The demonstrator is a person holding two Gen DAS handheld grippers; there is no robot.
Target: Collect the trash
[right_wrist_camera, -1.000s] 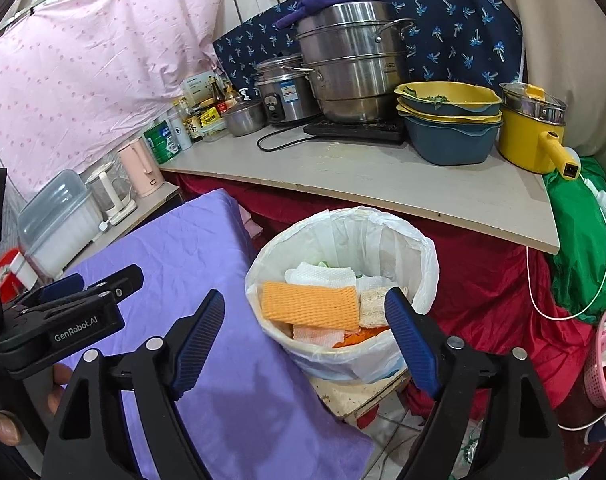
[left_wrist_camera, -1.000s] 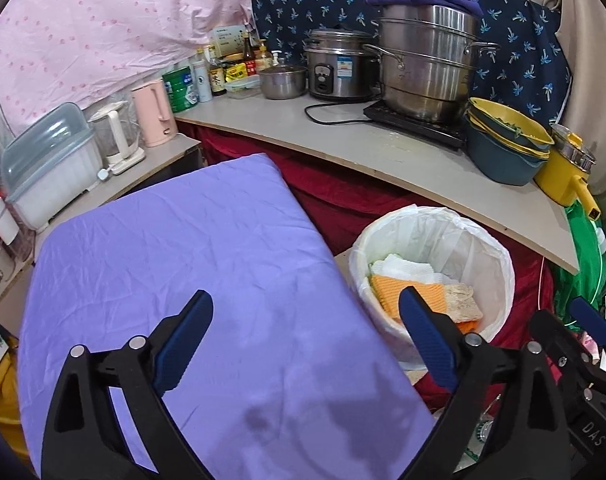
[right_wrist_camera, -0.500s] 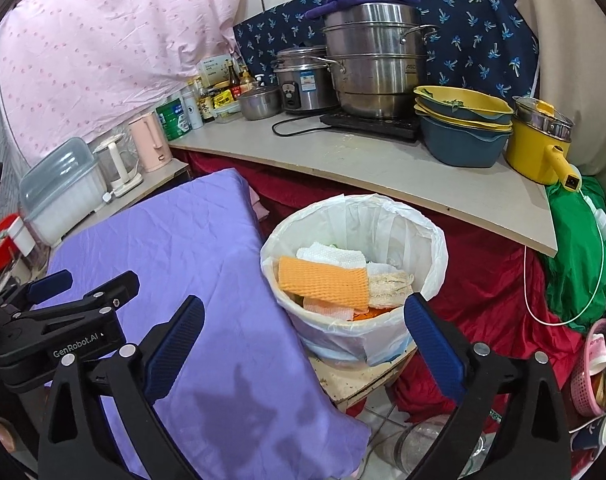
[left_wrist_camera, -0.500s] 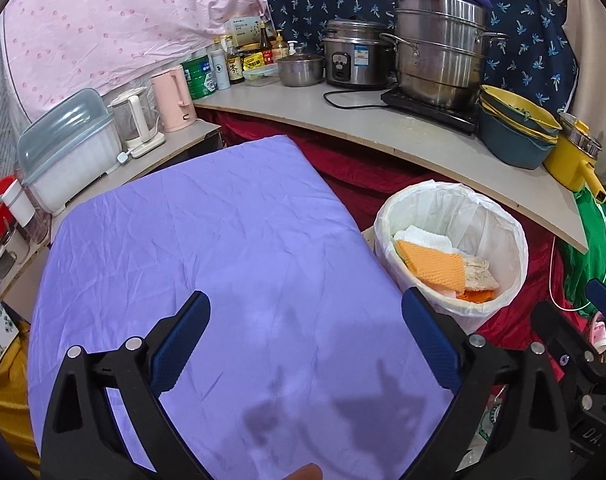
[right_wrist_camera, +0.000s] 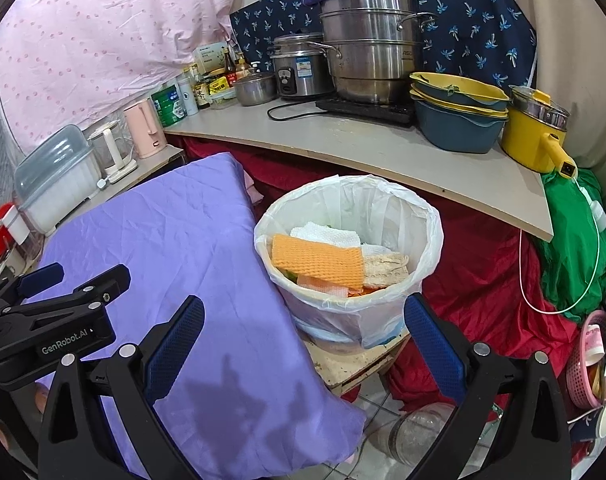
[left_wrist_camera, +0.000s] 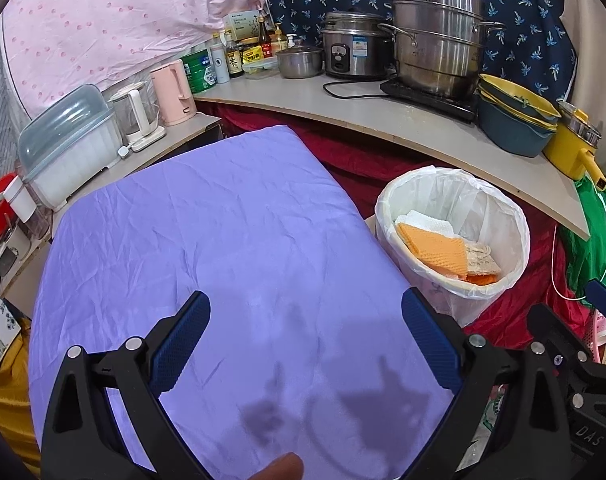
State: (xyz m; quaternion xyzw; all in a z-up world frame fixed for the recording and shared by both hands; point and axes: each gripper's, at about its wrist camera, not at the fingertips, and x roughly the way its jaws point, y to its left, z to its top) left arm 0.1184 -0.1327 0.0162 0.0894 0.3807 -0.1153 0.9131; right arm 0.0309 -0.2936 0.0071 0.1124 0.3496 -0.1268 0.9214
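Observation:
A white-lined trash bin [right_wrist_camera: 431, 216] [left_wrist_camera: 515, 216] stands on a low wooden stool beside the table covered in purple cloth [left_wrist_camera: 207, 248] [right_wrist_camera: 175, 232]. In the bin lie an orange waffle cloth [right_wrist_camera: 317, 260] [left_wrist_camera: 433, 250], white paper towel [right_wrist_camera: 327, 234] and a beige rag [right_wrist_camera: 385, 268]. My left gripper [left_wrist_camera: 306, 344] hangs open over the purple cloth with nothing between its fingers. My right gripper [right_wrist_camera: 303, 338] is open and empty, just before the bin and above the table's edge. The left gripper's body [right_wrist_camera: 51, 320] shows at the left of the right wrist view.
A grey counter [right_wrist_camera: 383, 156] behind the bin carries steel pots, a rice cooker, stacked bowls and a yellow pot [right_wrist_camera: 537, 136]. A pink kettle [left_wrist_camera: 173, 92] and a plastic box [left_wrist_camera: 67, 144] stand at the left. A glass jar [right_wrist_camera: 415, 432] lies on the floor.
Both grippers drew back from the bin, which now looks smaller and farther away. The right gripper's jaws widened a little. More of the purple cloth is in view.

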